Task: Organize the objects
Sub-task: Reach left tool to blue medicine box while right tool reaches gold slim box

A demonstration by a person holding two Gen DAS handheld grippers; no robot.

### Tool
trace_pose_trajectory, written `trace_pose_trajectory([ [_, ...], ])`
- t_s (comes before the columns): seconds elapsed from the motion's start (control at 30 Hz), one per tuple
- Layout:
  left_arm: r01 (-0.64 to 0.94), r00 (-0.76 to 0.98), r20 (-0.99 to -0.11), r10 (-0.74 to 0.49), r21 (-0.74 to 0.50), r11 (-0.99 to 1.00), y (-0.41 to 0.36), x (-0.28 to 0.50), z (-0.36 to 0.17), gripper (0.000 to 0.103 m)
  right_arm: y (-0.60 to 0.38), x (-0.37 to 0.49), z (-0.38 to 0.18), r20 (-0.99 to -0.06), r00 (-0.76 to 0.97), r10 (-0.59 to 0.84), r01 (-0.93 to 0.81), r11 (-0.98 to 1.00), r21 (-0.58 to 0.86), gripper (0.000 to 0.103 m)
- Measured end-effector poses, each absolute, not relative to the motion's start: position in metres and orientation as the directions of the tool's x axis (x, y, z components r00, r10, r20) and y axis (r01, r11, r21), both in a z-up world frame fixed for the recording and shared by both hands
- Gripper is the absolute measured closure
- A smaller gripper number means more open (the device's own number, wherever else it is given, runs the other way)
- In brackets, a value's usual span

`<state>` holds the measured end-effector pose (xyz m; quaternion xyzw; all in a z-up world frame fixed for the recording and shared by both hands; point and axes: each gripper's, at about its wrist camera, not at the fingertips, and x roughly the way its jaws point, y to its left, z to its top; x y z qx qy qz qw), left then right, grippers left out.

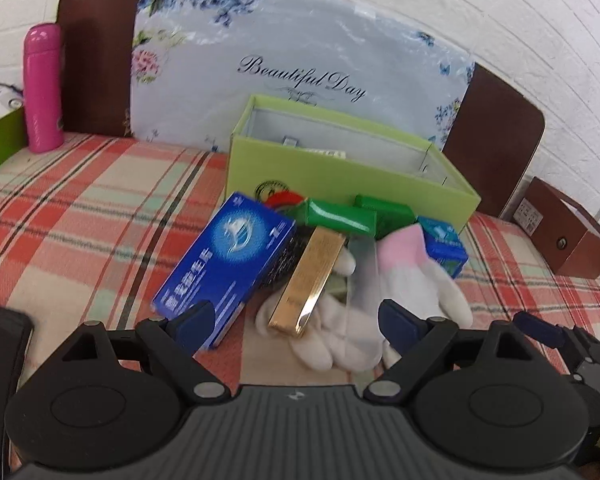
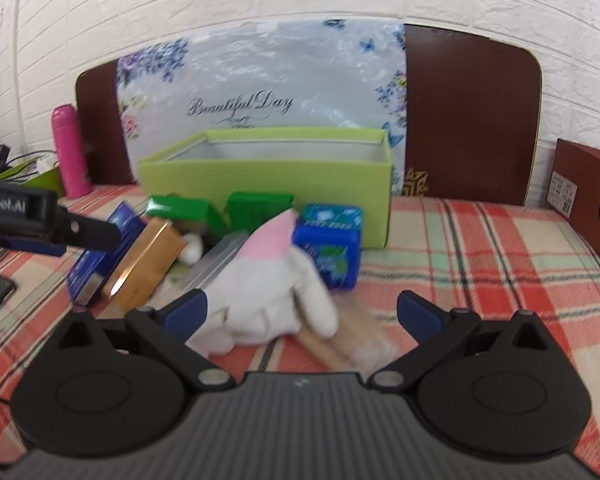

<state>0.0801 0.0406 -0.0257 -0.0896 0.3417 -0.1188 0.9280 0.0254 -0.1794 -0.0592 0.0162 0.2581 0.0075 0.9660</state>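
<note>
Both grippers hover with fingers spread before the pile: the right gripper (image 2: 302,310) sits nearest the white glove (image 2: 276,288), while the left gripper (image 1: 294,322) faces the gold box (image 1: 308,280), its long axis pointing toward the green bin (image 1: 340,176).

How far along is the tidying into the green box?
Barely begun. The green box holds at most an item or two. Both the left gripper and right gripper are open, holding nothing. The blue box, gold box and white glove lie outside.
</note>
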Motion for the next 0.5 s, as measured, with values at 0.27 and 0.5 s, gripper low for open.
trace_pose_trajectory([
  [0.27,0.023,0.752,-0.634,-0.182,-0.250,0.968,0.089,0.055,-0.037,0.011,-0.126,0.021,-0.066,-0.483,0.869,0.109,-0.153,0.987,-0.052,0.009],
  [0.5,-0.018,0.777,-0.611,-0.151,-0.262,0.965,0.115,0.047,-0.033,0.011,-0.065,0.066,-0.078,-0.499,0.858,0.118,-0.203,0.972,-0.120,0.022],
])
